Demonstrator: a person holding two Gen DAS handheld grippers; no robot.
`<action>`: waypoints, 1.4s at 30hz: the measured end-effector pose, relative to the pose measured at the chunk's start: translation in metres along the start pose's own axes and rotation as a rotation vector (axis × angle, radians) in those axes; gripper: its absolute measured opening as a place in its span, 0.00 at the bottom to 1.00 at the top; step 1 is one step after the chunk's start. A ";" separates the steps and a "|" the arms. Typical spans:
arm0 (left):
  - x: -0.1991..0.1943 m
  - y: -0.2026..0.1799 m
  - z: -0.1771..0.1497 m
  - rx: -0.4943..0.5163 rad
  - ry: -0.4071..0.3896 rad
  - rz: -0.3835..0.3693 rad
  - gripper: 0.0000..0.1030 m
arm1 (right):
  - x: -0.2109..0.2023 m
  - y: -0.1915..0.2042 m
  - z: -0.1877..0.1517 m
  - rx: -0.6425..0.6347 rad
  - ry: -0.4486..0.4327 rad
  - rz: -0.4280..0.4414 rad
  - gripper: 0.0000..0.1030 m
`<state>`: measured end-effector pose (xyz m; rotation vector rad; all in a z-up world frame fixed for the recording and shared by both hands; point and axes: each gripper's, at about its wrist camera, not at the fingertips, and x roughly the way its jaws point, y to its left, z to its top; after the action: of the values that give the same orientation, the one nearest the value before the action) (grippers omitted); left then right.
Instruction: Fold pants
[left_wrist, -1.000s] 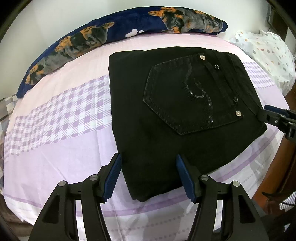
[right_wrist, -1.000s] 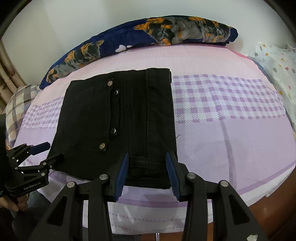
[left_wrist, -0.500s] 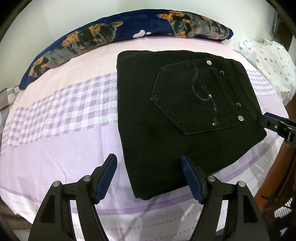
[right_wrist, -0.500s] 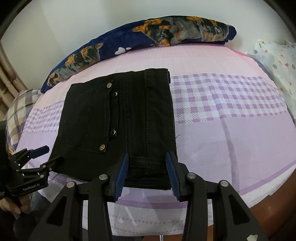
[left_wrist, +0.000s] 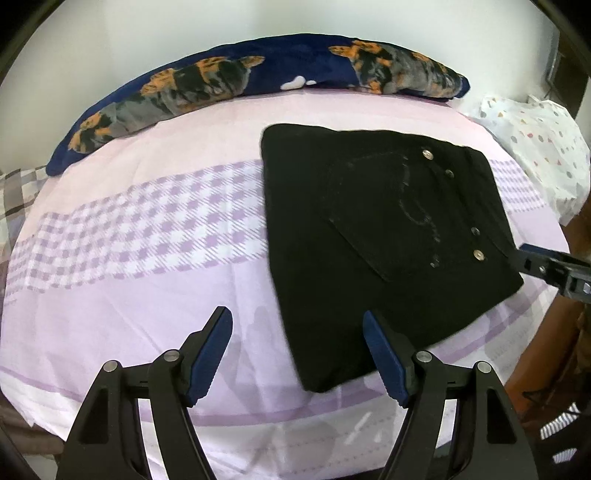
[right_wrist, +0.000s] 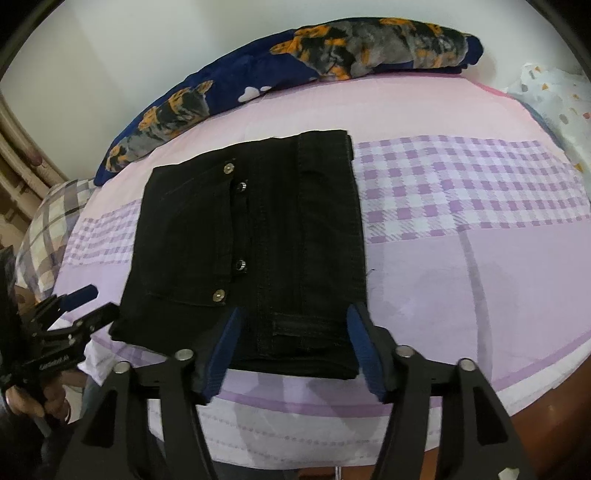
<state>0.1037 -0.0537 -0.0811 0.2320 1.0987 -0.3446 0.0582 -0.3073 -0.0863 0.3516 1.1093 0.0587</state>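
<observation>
Left hand-held gripper (left_wrist: 297, 350) hangs over the near edge of the bed (left_wrist: 147, 295), its blue pads spread wide apart with nothing between them; the near left corner of the folded black pants (left_wrist: 369, 240) lies just past its right pad. Those pants rest flat on the lilac checked sheet, back pocket up, right of the bed's middle. Right hand-held gripper (right_wrist: 293, 347) also stands apart, its pads straddling the pants' near edge. A dark blue dog-print pillow (right_wrist: 295, 66) lies along the far side.
</observation>
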 end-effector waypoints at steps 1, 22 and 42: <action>0.001 0.002 0.002 -0.005 0.003 0.006 0.71 | 0.001 0.001 0.001 -0.005 0.007 0.013 0.66; 0.047 0.054 0.035 -0.173 0.135 -0.249 0.71 | 0.007 -0.083 0.043 0.216 0.111 0.361 0.68; 0.075 0.050 0.059 -0.172 0.164 -0.465 0.71 | 0.069 -0.089 0.068 0.184 0.268 0.544 0.68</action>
<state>0.2023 -0.0399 -0.1217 -0.1568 1.3350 -0.6497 0.1375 -0.3926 -0.1463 0.8224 1.2597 0.4991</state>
